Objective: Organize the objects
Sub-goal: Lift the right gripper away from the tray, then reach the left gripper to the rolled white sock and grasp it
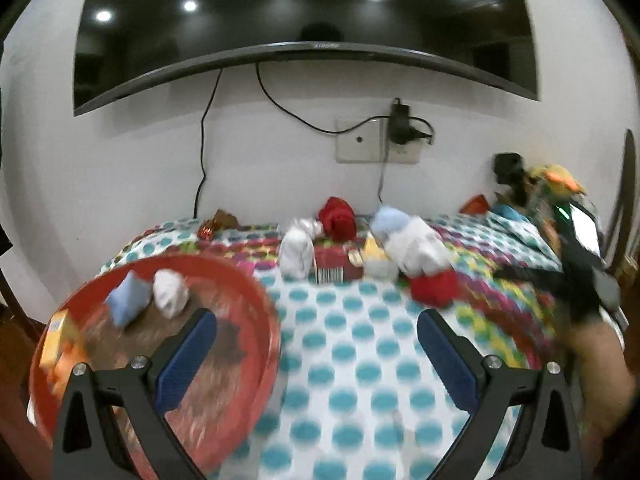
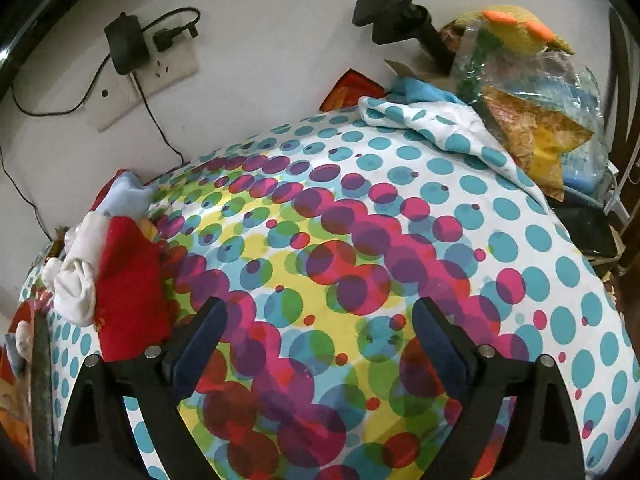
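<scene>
Hovering wide open and empty — left gripper [image 1: 316, 330], right gripper [image 2: 318, 320] — over the dotted tablecloth [image 2: 400, 208]; rolled socks [image 1: 424, 248] lie beyond the jaws, red basket [image 1: 256, 300] at left edge.

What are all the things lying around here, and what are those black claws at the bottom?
Basin: one, red, left on bed; holds blue and white bundles.
Rolled cloths: several, white, red, light blue, mid-bed.
Carton: one, red, barcoded, among cloths.
Bedsheet: one, multicoloured dots.
Television: one, black, on wall.
Charger: one, black, in wall socket.
Plastic bags: pile, yellowish, bed's right.
Left gripper: open, empty.
Right gripper: open, empty.
</scene>
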{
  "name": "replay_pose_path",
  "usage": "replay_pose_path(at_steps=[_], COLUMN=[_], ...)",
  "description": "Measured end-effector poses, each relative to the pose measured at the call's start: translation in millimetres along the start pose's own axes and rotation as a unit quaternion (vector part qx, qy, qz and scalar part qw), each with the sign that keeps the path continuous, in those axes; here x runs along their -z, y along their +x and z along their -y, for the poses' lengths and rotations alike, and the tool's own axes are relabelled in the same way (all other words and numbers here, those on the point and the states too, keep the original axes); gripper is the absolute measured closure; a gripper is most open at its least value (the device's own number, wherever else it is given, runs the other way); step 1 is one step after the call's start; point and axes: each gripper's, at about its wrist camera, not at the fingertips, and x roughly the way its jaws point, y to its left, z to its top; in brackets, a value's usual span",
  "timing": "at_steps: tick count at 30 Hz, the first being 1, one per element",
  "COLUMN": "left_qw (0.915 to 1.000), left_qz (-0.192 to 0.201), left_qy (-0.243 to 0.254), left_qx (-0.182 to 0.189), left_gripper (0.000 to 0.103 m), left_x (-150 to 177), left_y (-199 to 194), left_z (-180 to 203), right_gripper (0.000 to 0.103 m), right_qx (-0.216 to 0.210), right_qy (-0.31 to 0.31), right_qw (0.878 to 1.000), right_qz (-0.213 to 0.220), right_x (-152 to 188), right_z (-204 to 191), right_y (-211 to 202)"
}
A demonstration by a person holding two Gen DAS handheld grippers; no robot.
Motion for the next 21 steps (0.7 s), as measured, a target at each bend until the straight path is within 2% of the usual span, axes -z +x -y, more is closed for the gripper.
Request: replay_pose_path(at_steps=[5, 9, 14, 19, 21], left_qw=[0.9992, 0.9958, 0.9907, 0.9831, 0.9819], left_qz=[-0.023, -0.077, -0.099, -0.137, -0.147], left_qy=[-0.009, -0.033, -0.011, -0.028, -0.044], left_qx=[-0.032, -0.036, -0.093, -0.119, -0.110], left_gripper=[0.000, 0.000, 0.000, 0.001, 0.001], left_x=[-37, -55, -63, -60, -59], left_y=[60, 112, 159, 201, 212], left_z=[1, -5, -7, -15, -16], right_gripper=[0.010, 0.008, 0.008, 0.008, 0.008], right_qx=[-0.013, -0.026, -0.045, -0.063, -0.068], right_qy=[0.008, 0.009, 0.016, 0.021, 0.021], right_qw=[1.000, 1.000, 0.999, 0.998, 0.997], right_qz=[-0.003, -0.003, 0.000, 0.003, 0.004], right_x=[0, 0, 0, 0, 0], right_z=[5, 5, 9, 11, 12], right_y=[2, 1, -1, -2, -2])
